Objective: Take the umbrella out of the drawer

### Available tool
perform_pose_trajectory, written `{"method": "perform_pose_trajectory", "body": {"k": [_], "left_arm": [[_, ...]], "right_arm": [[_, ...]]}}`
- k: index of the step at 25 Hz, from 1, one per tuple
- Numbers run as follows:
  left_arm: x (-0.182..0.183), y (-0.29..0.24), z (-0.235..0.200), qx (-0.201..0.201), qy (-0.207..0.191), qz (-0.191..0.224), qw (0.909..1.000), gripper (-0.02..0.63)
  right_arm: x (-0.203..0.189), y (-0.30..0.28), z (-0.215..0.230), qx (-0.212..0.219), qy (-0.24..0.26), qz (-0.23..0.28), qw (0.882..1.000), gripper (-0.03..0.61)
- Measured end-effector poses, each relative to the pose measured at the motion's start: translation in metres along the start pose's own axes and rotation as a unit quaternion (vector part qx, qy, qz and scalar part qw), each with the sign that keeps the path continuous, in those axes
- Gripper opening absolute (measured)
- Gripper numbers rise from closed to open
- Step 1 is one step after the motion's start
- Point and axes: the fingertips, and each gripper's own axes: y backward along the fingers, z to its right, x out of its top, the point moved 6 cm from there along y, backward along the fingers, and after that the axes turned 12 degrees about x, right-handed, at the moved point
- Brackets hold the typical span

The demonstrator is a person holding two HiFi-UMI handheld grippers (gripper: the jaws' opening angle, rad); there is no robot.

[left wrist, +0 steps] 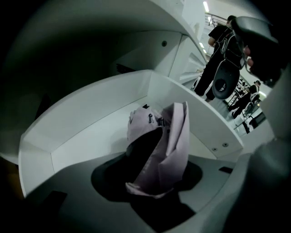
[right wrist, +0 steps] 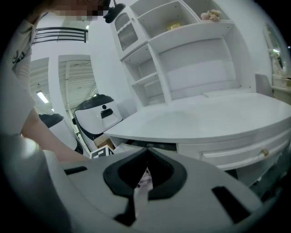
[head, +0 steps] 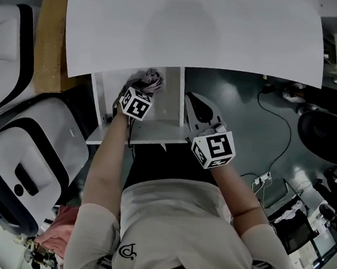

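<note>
A folded lilac umbrella (head: 151, 78) (left wrist: 163, 145) lies in the open white drawer (head: 166, 110) (left wrist: 86, 136) under the desk top (head: 195, 28). My left gripper (head: 142, 87) (left wrist: 154, 177) reaches steeply down into the drawer. Its dark pads close in on the umbrella's lower end, and the fabric fills the gap between them. My right gripper (head: 199, 107) (right wrist: 146, 154) hangs just outside the drawer's right wall with its tips touching and nothing held. In the right gripper view only a sliver of pale fabric shows through the slit between the jaws.
Two white and black machines (head: 25, 165) stand on the floor at the left, beside a brown board (head: 51, 33). Cables (head: 274, 131) and a dark round object (head: 326, 136) lie to the right. White shelves (right wrist: 182, 54) rise behind the desk (right wrist: 204, 118). A person (left wrist: 218, 59) stands far off.
</note>
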Motion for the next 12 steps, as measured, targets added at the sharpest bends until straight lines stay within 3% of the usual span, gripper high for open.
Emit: {"method": "perform_pose_trajectory", "body": {"k": [12], "left_arm": [[0.03, 0.082, 0.005, 0.0, -0.014, 0.107, 0.9942, 0.225]], "right_arm": [[0.034, 0.018, -0.037, -0.017, 0.022, 0.031, 0.999, 0.006]]}}
